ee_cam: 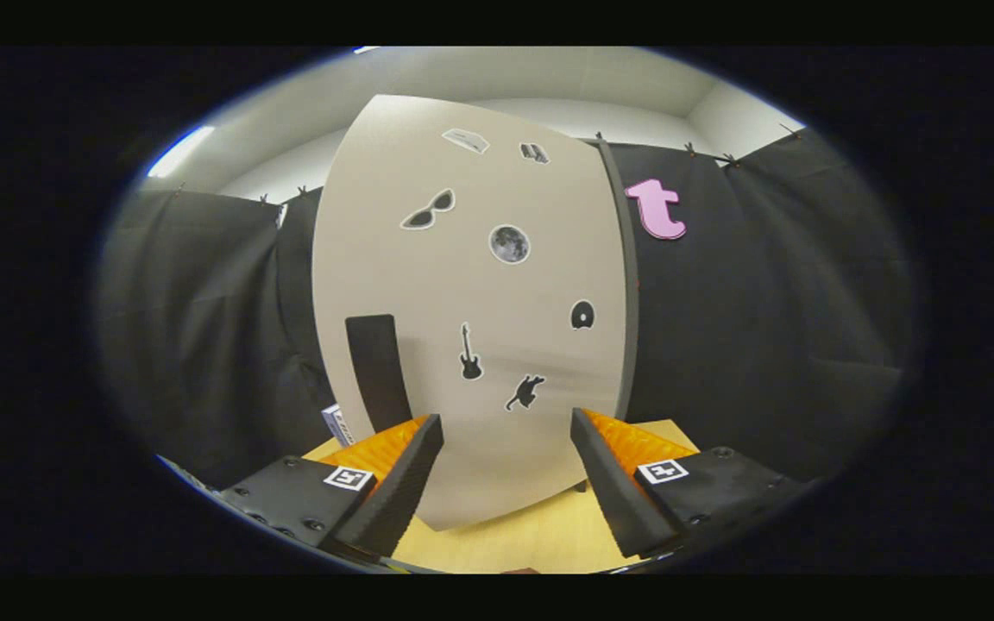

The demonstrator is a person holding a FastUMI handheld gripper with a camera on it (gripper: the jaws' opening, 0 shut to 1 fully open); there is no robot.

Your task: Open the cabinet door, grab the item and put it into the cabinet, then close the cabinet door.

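While our tool (506, 470) hangs with fingers spread and empty, we face the shut cabinet door (471, 302) with its dark handle (378, 371) above the desk (514, 539).

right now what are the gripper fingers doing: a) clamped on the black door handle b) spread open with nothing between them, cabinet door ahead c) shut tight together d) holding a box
b: the gripper is open, its fingers wide apart and holding nothing, with the sticker-covered cabinet door just ahead and the black handle beyond the left finger, untouched.
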